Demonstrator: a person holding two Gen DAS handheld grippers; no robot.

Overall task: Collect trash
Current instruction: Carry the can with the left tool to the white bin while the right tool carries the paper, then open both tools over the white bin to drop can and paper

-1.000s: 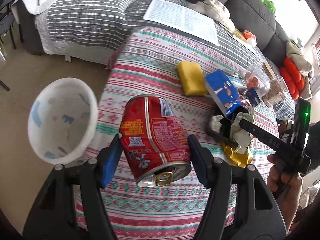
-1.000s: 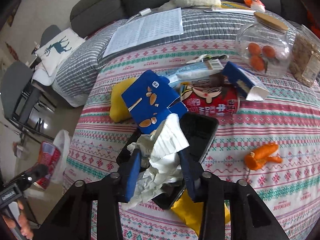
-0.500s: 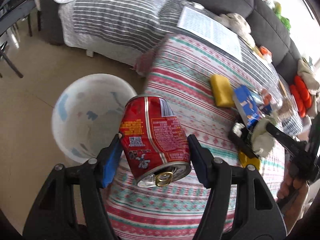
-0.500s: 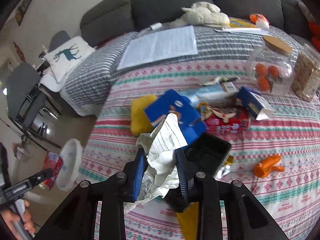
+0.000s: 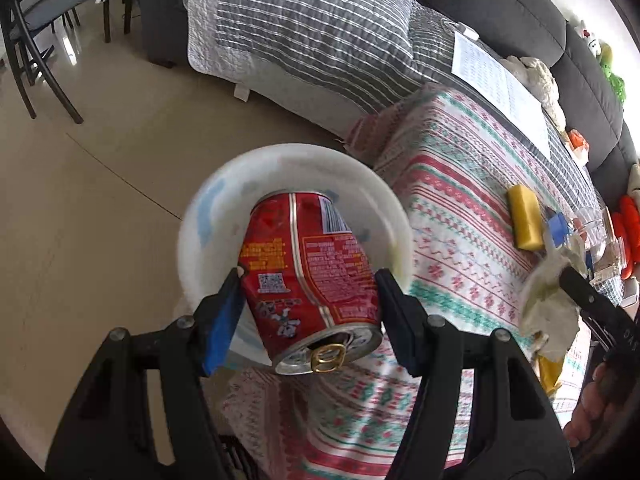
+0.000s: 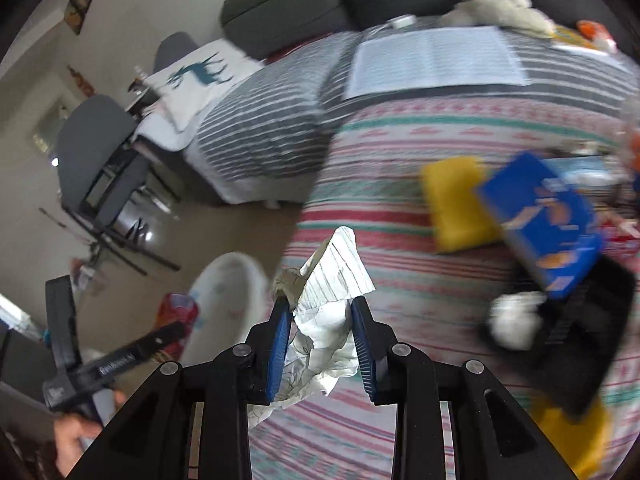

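Observation:
My left gripper (image 5: 310, 300) is shut on a dented red drink can (image 5: 308, 276) and holds it over the mouth of a white waste bin (image 5: 224, 208) on the floor beside the table. My right gripper (image 6: 320, 312) is shut on a wad of crumpled white paper (image 6: 328, 296), above the table's left edge. The paper wad (image 5: 554, 296) and right gripper arm show at the right of the left wrist view. The bin (image 6: 224, 304) and the can (image 6: 176, 312) show at the lower left of the right wrist view.
The patterned tablecloth (image 6: 400, 152) carries a yellow sponge (image 6: 456, 204), a blue snack box (image 6: 544, 216) and a black tray (image 6: 592, 340). A grey sofa with striped cover (image 5: 320, 32) stands behind. Dark chairs (image 5: 40, 20) stand on the tiled floor at left.
My left gripper carried the can leftward off the table to above the bin. My right gripper lifted the paper wad from the black tray and moved left toward the table edge.

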